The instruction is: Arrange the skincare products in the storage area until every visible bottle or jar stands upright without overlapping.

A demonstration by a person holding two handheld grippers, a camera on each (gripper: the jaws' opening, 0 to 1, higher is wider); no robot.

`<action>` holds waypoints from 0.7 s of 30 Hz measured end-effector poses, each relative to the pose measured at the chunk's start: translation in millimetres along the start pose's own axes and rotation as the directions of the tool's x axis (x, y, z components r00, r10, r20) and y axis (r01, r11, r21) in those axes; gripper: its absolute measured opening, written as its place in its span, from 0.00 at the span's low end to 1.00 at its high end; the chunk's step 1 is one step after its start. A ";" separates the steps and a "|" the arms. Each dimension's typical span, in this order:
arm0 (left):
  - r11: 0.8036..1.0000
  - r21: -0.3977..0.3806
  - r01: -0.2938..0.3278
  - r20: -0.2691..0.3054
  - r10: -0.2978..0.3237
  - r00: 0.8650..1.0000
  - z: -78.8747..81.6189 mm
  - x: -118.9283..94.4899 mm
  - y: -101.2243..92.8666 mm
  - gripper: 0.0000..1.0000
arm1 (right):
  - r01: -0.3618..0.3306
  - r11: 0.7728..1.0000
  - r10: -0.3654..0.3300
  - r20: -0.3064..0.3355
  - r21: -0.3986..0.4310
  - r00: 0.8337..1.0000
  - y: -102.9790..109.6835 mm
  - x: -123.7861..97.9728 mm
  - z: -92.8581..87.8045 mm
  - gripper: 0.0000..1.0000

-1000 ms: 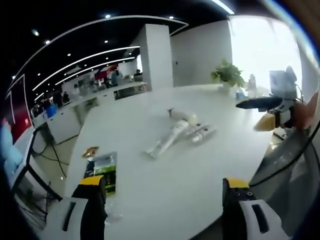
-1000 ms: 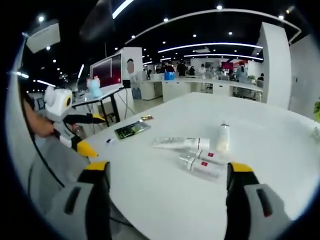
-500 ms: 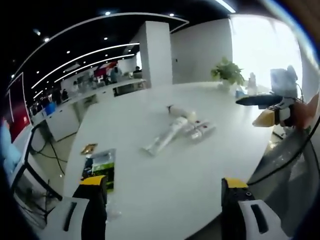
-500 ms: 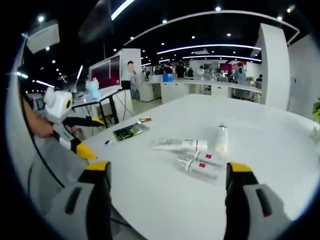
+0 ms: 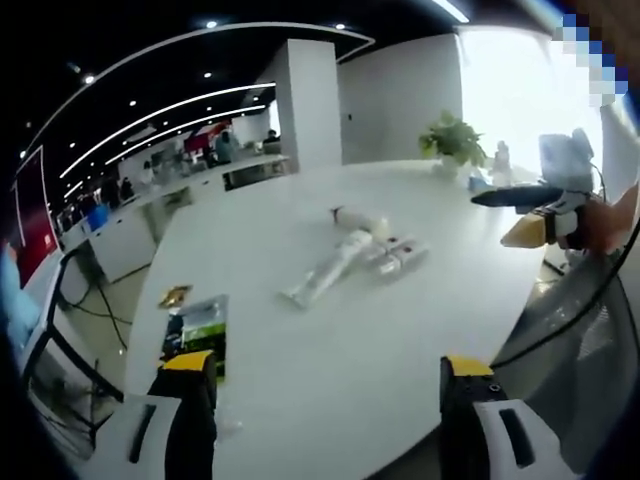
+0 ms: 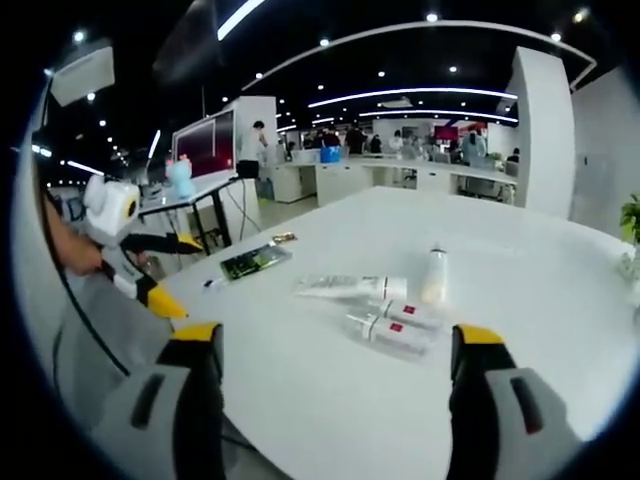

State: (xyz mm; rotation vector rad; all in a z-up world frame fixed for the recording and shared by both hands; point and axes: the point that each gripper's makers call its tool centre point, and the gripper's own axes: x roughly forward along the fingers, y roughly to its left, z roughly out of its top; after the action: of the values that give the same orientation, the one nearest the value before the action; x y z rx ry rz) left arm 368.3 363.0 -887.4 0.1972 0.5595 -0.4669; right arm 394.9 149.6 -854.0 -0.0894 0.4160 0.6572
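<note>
While both the left gripper and right gripper hang spread wide and empty near the tabletop edge, one bottle stands beside three lying tubes mid-table.

A large white table with a rounded edge stands in an open office. Beyond the table, a square white pillar rises to a dark ceiling crossed by curved light strips and small spotlights. A potted plant sits at the table's far edge, next to a bright window. Behind the pillar run long white counters.
</note>
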 end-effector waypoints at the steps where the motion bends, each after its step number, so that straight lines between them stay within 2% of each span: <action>1: 1.000 0.003 0.000 -0.002 0.000 1.000 -0.5 0.2 -0.1 0.94 | -0.001 1.000 0.001 -0.004 -0.002 1.000 0.4 0.3 -0.6 0.96; 21: 0.999 0.048 -0.003 0.001 0.003 1.000 -0.4 1.2 -2.1 0.92 | -0.014 0.999 0.013 -0.047 -0.030 0.999 4.5 4.8 -8.8 0.94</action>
State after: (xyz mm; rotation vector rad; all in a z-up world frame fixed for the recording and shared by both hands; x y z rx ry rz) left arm 368.0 360.8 -888.6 0.2435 0.5476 -0.4772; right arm 392.6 154.1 -863.8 -0.1306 0.4524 0.6759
